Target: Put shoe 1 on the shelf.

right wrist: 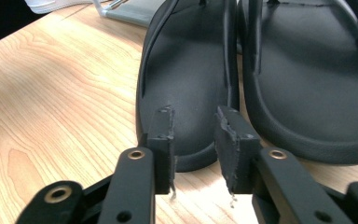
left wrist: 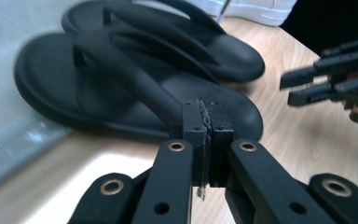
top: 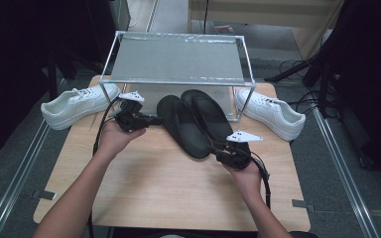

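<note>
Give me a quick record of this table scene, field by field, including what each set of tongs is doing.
work: handling a pair of black flip-flops
left tongs: shut, at the strap of the nearer flip-flop
right tongs: jaws apart, astride the heel edge of the left-hand flip-flop
rack: metal-framed shelf behind
other shoes: white sneakers at either side of the shelf
surface: wooden table

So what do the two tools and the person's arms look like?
Both tools are black. The left tool and the right tool each carry a pale three-cornered plate on top and trail a black cable. Their jaws have brass-coloured rivets and frayed dark pads. The forearms are bare, with no sleeves in sight.
</note>
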`<state>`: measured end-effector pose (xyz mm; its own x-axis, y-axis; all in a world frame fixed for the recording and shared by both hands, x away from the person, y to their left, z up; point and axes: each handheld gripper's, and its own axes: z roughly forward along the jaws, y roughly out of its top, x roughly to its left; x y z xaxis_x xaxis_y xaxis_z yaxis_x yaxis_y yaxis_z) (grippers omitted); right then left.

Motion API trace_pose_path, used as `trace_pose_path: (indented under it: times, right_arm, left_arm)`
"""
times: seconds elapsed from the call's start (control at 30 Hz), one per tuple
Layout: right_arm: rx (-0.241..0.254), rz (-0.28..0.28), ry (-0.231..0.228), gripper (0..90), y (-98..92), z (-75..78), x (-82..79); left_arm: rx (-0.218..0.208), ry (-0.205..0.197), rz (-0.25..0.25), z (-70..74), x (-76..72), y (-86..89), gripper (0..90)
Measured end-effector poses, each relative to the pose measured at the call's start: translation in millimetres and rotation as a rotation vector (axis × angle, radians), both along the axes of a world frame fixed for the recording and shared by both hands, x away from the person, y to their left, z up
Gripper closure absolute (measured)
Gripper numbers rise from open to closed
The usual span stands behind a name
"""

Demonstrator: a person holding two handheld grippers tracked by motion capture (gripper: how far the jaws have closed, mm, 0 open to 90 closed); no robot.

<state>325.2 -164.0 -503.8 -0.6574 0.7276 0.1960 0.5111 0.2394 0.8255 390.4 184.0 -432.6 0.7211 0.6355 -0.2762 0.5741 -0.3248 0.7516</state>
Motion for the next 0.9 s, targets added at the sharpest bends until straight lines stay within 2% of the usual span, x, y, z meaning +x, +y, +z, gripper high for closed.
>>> trace_pose_path:
  times: [0.07,0.2,0.27,0.37,0.5,0.67,0.8,0.9]
  right_arm:
    - [0.007,-0.001,0.013,73.9,-0.1,-1.8,1.2]
    - [-0.007,0.003,0.027,86.4,0.4,-7.0,2.8]
    - [-0.012,0.013,0.039,90.0,0.9,-10.3,3.5]
    - [-0.026,0.02,0.061,90.0,2.3,-15.0,5.1]
    - [-0.043,0.034,0.082,90.0,3.9,-19.9,6.1]
    - [-0.054,0.055,0.089,90.0,7.1,-23.5,7.0]
    - [-0.083,0.068,0.104,90.0,8.7,-27.2,6.7]
    - [-0.09,0.073,0.116,90.0,9.3,-28.7,7.3]
  left_arm:
    - [0.023,-0.008,-0.001,5.9,7.9,-1.9,89.7]
    - [0.016,-0.029,-0.012,20.8,20.5,-3.0,89.2]
    - [0.03,-0.041,-0.021,28.7,26.4,-4.4,89.4]
    - [0.043,-0.054,-0.021,41.3,35.2,-5.9,89.6]
    - [0.032,-0.072,-0.029,55.8,45.5,-7.9,89.7]
    - [0.06,-0.104,-0.036,69.0,56.4,-10.8,89.7]
    - [0.092,-0.127,-0.028,82.9,68.0,-11.4,89.6]
    - [0.112,-0.134,-0.027,87.7,77.6,-11.8,89.6]
